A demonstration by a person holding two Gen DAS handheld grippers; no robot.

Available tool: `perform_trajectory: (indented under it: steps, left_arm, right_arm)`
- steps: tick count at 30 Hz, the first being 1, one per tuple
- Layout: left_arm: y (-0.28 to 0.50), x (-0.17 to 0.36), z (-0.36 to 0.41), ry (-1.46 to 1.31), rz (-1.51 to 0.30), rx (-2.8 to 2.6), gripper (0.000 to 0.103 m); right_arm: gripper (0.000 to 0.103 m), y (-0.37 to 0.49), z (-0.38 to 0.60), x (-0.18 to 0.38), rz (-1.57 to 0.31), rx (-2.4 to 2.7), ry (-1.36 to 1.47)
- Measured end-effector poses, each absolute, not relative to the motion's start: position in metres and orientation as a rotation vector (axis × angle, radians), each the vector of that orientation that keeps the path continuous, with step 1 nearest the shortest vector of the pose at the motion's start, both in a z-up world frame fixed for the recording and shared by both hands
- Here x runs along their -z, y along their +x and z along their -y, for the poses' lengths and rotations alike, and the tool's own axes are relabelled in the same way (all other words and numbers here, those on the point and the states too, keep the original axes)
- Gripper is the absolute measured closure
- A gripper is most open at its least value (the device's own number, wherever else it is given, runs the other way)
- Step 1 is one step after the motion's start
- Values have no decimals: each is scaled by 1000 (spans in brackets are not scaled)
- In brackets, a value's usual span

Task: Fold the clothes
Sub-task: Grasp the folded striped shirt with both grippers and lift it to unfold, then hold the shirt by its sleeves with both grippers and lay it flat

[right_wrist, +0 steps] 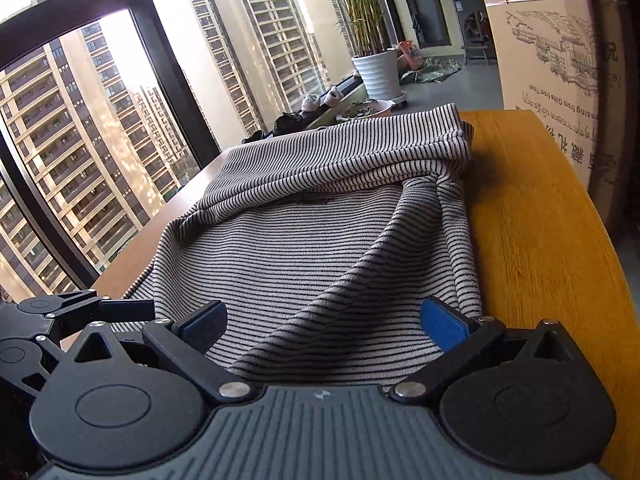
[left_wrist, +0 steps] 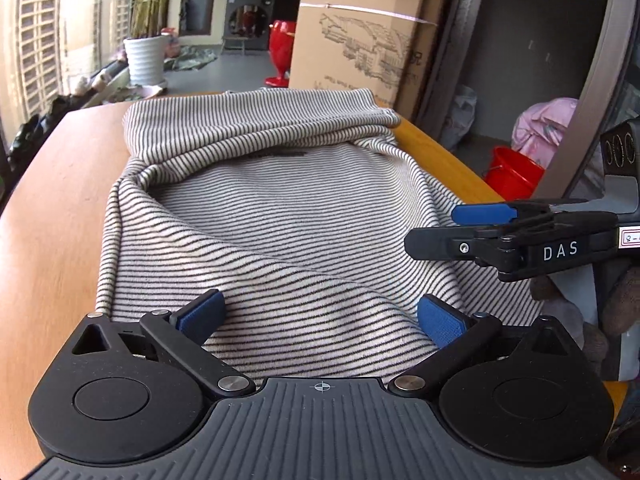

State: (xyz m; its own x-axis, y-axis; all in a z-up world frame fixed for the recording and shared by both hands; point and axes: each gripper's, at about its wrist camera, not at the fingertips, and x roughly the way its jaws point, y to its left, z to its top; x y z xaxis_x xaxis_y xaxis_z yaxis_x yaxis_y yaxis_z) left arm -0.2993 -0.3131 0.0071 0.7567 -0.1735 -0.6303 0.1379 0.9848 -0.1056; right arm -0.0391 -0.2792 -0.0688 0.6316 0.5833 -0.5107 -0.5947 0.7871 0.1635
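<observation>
Left wrist view shows the grey-and-black striped knit garment (left_wrist: 280, 216) lying partly folded on the orange-brown wooden table (left_wrist: 52, 208), its far end already doubled over into a thick roll. The left gripper (left_wrist: 320, 316) sits at the near hem with its blue-padded fingers (left_wrist: 204, 314) spread wide, holding nothing. The right gripper (left_wrist: 472, 228) hovers over the garment's right edge; its own camera shows its fingers (right_wrist: 442, 326) spread wide too, with cloth between them but ungripped. For a clean fold, I would pinch both near corners evenly, lift together, and first smooth the diagonal ridge running across the fabric.
</observation>
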Motion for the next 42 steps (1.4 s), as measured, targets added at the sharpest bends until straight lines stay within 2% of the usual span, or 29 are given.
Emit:
perform_trajectory:
  steps: [3,5,6,7,8,9,11,13,17,18,19,20,21,23,25,27,28,29,30,31,32,35,36,37,39,41,42]
  left_arm:
    - [-339,-10,353,-43,-706,174,0]
    - [-354,-20,364,-90,-706,145,0]
    - [-362,-26,361,-123,-686,114,0]
    - [-365,-38,357,-126,-648,81,0]
    - [-366,-51,352,-127,-609,48,0]
    - [-331,-67,336,-110,-567,19,0]
    - [-327,-75,334,-70,-492,-2,1]
    - [-332,-88,361,8,-431,-30,2]
    - [-295,-117,392,144,-401,-14,3]
    - [-263,-125,370,185,-394,5,3]
    - [-256,-125,370,215,-386,14,3]
    - [-253,-127,373,236,-381,25,3]
    - [-250,-130,374,256,-375,35,4]
    - [-207,-137,346,276,-364,61,5]
    - [-171,-120,321,291,-338,77,10]
    - [-140,-98,301,298,-318,98,26]
    - [-133,-100,302,295,-314,100,30]
    - [-125,-103,304,292,-311,103,49]
    - [-118,-105,304,285,-308,104,78]
    - [-106,-116,294,236,-315,98,88]
    - [-94,-127,283,186,-320,91,91]
    - [-106,-157,238,72,-285,-30,92]
    - [-118,-161,229,55,-270,-79,92]
    - [-125,-166,200,40,-260,-144,92]
    - [-139,-174,153,8,-251,-258,92]
    - [-152,-182,117,-27,-254,-356,92]
    - [-150,-189,97,-54,-261,-399,92]
  right_arm:
    - [0,-11,303,47,-627,-683,12]
    - [0,-11,300,65,-679,-701,52]
    - [8,21,305,55,-716,-708,118]
    - [20,35,311,40,-714,-701,187]
    - [22,41,318,25,-700,-689,254]
    - [24,47,325,11,-686,-676,321]
    - [30,114,341,-21,-661,-614,388]
    - [43,115,336,-8,-689,-519,473]
    - [52,134,328,22,-769,-439,531]
    - [70,133,325,21,-769,-445,525]
    - [84,133,322,20,-768,-452,519]
    - [85,147,322,11,-747,-467,507]
    - [91,165,323,0,-720,-485,493]
    - [92,123,313,-7,-677,-552,501]
    - [93,148,313,-35,-647,-654,502]
    - [93,101,299,-60,-617,-719,466]
    - [93,110,295,-69,-607,-755,440]
    - [93,98,288,-76,-601,-782,418]
    - [93,95,286,-85,-590,-798,391]
    - [93,99,286,-95,-578,-812,362]
    - [93,102,285,-105,-566,-826,334]
    - [93,23,278,-131,-508,-800,267]
    - [92,43,281,-144,-488,-780,227]
    - [91,28,279,-150,-474,-764,190]
    - [90,70,274,-163,-473,-753,109]
    - [88,67,258,-161,-507,-772,47]
    - [83,57,247,-160,-529,-786,18]
